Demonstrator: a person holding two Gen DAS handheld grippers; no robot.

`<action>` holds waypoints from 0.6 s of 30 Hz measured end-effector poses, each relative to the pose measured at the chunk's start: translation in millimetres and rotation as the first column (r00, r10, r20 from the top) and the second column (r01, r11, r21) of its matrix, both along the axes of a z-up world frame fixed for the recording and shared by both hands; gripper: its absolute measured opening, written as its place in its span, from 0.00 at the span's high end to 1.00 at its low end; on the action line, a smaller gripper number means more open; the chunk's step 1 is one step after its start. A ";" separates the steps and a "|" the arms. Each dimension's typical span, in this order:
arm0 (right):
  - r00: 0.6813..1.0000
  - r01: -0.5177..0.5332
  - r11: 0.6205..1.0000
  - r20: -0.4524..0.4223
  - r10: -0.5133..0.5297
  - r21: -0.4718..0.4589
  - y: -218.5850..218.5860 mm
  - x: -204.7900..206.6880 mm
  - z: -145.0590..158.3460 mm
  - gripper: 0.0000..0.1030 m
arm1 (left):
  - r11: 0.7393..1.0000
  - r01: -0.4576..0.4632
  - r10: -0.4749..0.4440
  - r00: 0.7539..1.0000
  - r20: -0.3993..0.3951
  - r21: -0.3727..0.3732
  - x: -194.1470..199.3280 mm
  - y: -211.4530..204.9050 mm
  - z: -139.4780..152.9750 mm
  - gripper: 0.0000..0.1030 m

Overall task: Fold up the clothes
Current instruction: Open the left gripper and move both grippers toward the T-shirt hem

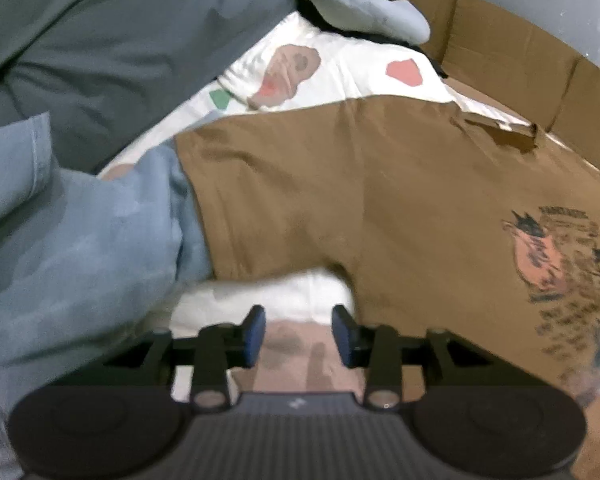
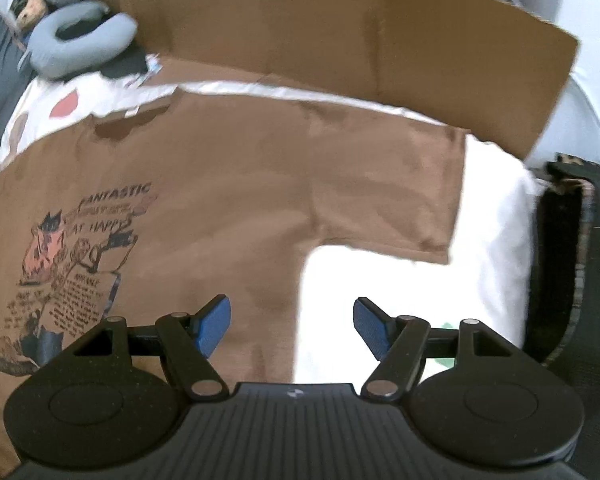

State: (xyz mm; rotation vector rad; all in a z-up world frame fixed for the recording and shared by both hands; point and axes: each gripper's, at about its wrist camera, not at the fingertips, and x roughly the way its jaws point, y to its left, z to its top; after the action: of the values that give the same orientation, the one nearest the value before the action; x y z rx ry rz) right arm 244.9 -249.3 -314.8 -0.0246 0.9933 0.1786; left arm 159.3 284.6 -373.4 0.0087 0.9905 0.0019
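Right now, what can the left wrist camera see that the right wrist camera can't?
Only the left wrist view shows the blue jeans lying against the shirt's sleeve edge and the dark grey blanket. Only the right wrist view shows the shirt's other sleeve spread flat and a dark bag at the side. Both show the brown T-shirt with its printed picture, the white patterned sheet, the grey neck pillow, the cardboard, and an open hand-held gripper: left, right.
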 end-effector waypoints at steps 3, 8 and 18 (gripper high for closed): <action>1.000 0.003 1.000 0.020 -0.003 -0.007 -15.6 0.7 24.2 0.29 | 1.000 -0.001 0.000 1.000 -0.024 -0.009 -12.1 -5.5 13.8 0.59; 0.998 -0.002 1.000 0.060 0.002 0.010 -42.1 8.2 78.2 0.29 | 1.000 -0.004 0.004 0.999 -0.038 -0.005 -36.2 -13.1 46.3 0.56; 0.991 -0.017 0.999 0.134 0.012 0.041 -95.8 19.9 201.0 0.29 | 1.000 0.006 -0.006 0.999 -0.035 -0.001 -79.5 -3.3 119.7 0.54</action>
State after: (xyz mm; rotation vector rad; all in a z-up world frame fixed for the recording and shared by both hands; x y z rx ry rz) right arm 264.7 -345.1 -113.8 -0.0051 0.8559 0.2085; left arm 79.8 281.3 -253.7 0.0106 1.0250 -0.0043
